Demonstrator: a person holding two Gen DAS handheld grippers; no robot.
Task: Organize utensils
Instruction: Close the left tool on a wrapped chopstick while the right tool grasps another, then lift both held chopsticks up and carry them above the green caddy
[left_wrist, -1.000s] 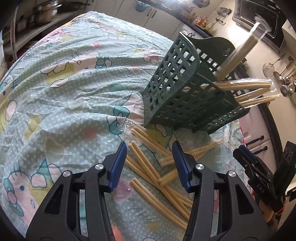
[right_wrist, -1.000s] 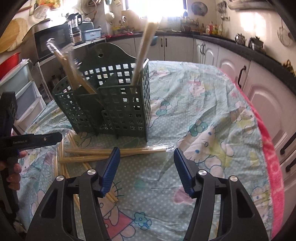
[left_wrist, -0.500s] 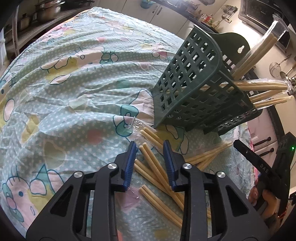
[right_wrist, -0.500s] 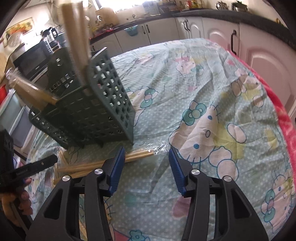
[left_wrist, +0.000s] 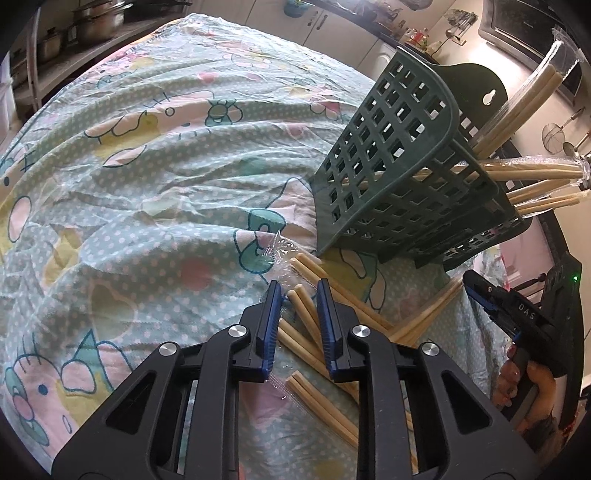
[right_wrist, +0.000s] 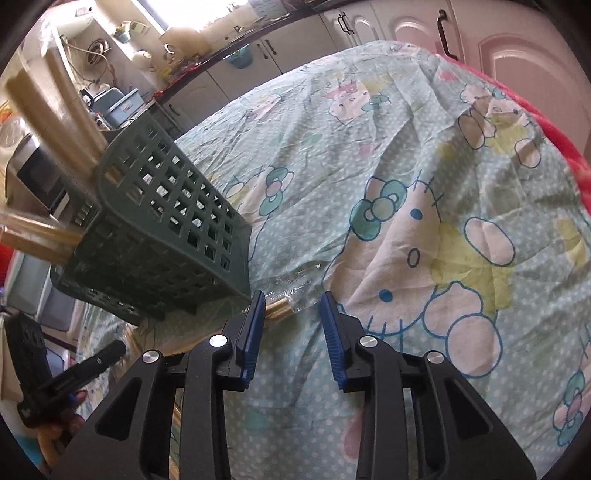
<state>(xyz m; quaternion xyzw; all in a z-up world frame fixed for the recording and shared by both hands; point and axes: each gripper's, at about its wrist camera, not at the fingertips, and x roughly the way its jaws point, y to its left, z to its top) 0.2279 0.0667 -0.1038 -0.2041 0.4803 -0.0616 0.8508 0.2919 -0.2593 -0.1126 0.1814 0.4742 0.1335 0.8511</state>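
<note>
A dark green slotted utensil basket (left_wrist: 399, 177) (right_wrist: 166, 229) stands on the cloth with wrapped wooden chopsticks (left_wrist: 524, 173) sticking out of it. More chopstick pairs (left_wrist: 321, 402) in clear wrappers lie scattered in front of it. My left gripper (left_wrist: 299, 293) is closing around one wrapped pair (left_wrist: 303, 310); a thin gap still shows at the pads. My right gripper (right_wrist: 292, 297) is closing too. The wrapped end of a chopstick pair (right_wrist: 279, 308) lies between its jaws, close to the left finger, and the right pad is well clear of it.
A wrinkled cartoon-print tablecloth (left_wrist: 147, 184) (right_wrist: 443, 184) covers the round table. A red towel (right_wrist: 554, 122) lines its far right edge. Kitchen cabinets, a counter and pots surround the table. A hand (left_wrist: 524, 380) holds the other gripper at the lower right of the left wrist view.
Both pairs of jaws have narrowed. The right gripper rolled and sank toward the chopstick end beside the basket. The left gripper stayed over the pile, with one pair now between its fingers.
</note>
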